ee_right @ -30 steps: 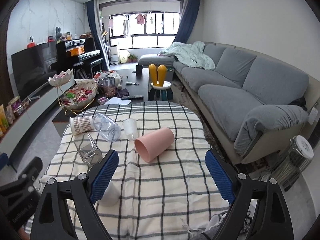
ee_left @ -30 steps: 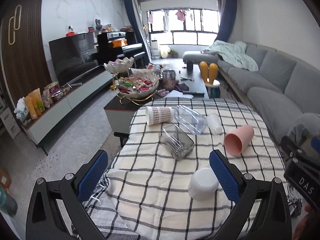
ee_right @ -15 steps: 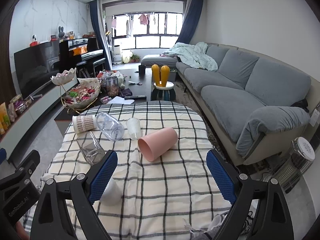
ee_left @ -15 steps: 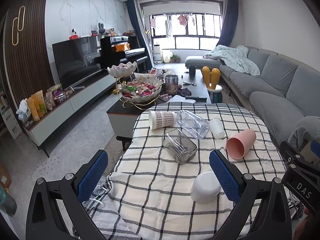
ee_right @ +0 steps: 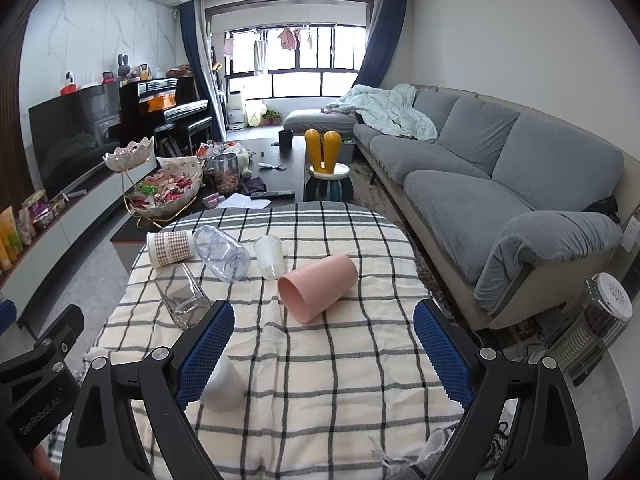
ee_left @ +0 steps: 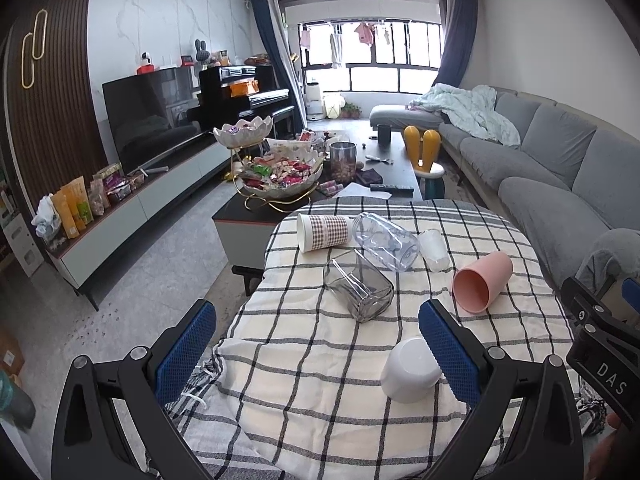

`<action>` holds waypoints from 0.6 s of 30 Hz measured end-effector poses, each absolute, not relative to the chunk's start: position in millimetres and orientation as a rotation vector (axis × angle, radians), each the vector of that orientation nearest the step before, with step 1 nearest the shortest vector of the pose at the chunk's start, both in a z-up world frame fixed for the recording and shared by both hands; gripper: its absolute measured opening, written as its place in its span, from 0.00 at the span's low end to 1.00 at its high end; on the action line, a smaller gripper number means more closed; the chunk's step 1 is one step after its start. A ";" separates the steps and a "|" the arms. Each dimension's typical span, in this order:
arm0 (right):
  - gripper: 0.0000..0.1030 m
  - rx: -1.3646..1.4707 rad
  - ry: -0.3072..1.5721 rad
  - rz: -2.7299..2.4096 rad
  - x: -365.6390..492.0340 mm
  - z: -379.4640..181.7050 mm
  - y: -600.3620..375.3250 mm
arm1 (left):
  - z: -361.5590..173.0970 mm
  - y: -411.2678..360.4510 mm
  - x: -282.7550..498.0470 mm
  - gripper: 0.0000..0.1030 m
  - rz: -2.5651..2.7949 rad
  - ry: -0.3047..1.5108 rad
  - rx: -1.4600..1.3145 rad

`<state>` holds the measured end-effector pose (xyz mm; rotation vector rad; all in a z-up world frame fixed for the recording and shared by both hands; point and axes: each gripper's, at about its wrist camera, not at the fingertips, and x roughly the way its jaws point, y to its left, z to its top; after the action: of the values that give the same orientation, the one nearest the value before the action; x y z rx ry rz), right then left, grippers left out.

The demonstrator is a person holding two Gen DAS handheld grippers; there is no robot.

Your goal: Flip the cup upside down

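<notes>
Several cups lie on their sides on the checked tablecloth: a pink cup, a checked paper cup, a clear bottle-like cup, a small clear cup and a grey square glass. A white cup stands mouth down near the front. My left gripper is open and empty over the table's front left. My right gripper is open and empty, short of the pink cup.
A dark coffee table with a snack bowl stand and a jar lies beyond the table. A grey sofa runs along the right, a TV cabinet along the left. A heater stands at the right.
Both grippers have drawn back and risen slightly, so the table and cups sit lower and farther in view. Both stay open and empty. The cups have not moved.
</notes>
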<state>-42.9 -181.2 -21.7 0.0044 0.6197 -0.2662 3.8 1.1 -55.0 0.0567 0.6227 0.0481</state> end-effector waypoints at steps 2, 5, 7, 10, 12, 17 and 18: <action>0.89 0.005 0.619 -0.266 -43.2 -21.5 -180.4 | -55.0 1.5 4.2 1.00 0.048 0.623 0.055; 0.89 0.003 0.619 -0.266 -42.9 -21.7 -181.4 | -55.1 1.7 4.4 1.00 0.047 0.623 0.058; 0.89 0.003 0.620 -0.266 -43.1 -21.7 -181.2 | -54.9 2.1 4.9 1.00 0.048 0.624 0.056; 0.89 0.005 0.620 -0.267 -42.9 -21.7 -181.6 | -54.8 2.0 4.9 1.00 0.048 0.622 0.059; 0.89 0.004 0.619 -0.267 -42.9 -21.7 -181.8 | -54.9 2.2 5.0 1.00 0.047 0.623 0.057; 0.89 0.005 0.617 -0.266 -43.4 -20.8 -178.6 | -53.9 2.1 5.7 1.00 0.047 0.619 0.056; 0.89 0.005 0.617 -0.267 -43.4 -20.8 -178.9 | -52.9 2.3 5.6 1.00 0.046 0.617 0.056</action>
<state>-43.4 -178.9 -20.8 0.0047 0.6171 -0.2668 5.6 2.3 -52.9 0.0563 0.6168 0.0461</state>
